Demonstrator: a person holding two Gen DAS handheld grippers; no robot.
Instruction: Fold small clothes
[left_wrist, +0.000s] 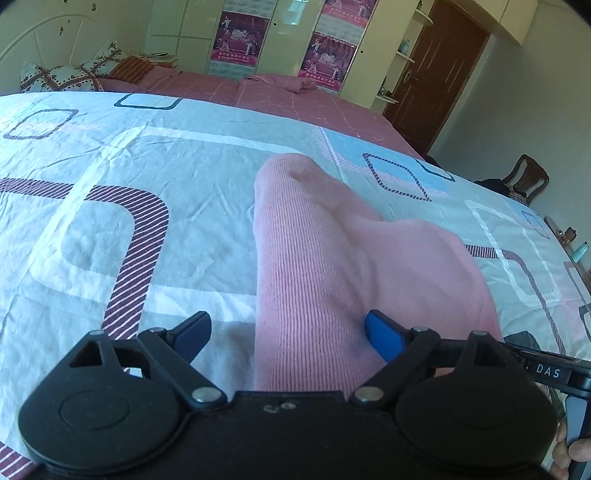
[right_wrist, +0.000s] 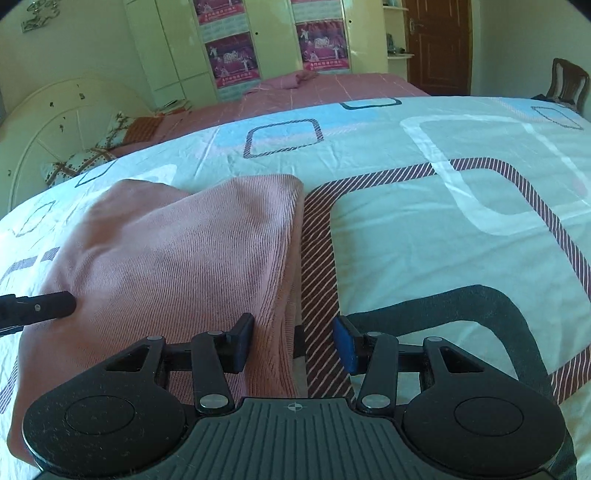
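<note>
Pink ribbed garment (left_wrist: 332, 258) lies on the bed, on the patterned sheet (left_wrist: 110, 184), folded into a long narrow shape. Its long axis runs away from both cameras, toward the far side of the bed.

Left tongs (left_wrist: 288, 334): spread wide, nothing gripped. The near end of the garment passes between the two tips. The left fingertip (left_wrist: 194, 330) sits over bare sheet, clear of the cloth; the right one is over or on the cloth, contact cannot be told. State: released.

Right tongs (right_wrist: 293, 341): partly open, not clamped on anything. The right-hand long edge of the garment (right_wrist: 184, 258) lies between the tips, the left tip on or just over the cloth, the right tip over the striped band of the sheet. State: released.

In the right wrist view the tip of the left tongs (right_wrist: 55, 304) shows at the garment's left side, so the two tools flank the near end.

Judgement: both hands are about equally near; the garment lies straight ahead of each. A further fold would likely carry the near end forward along the long axis, each tool needing to close on its near corner first.
</note>
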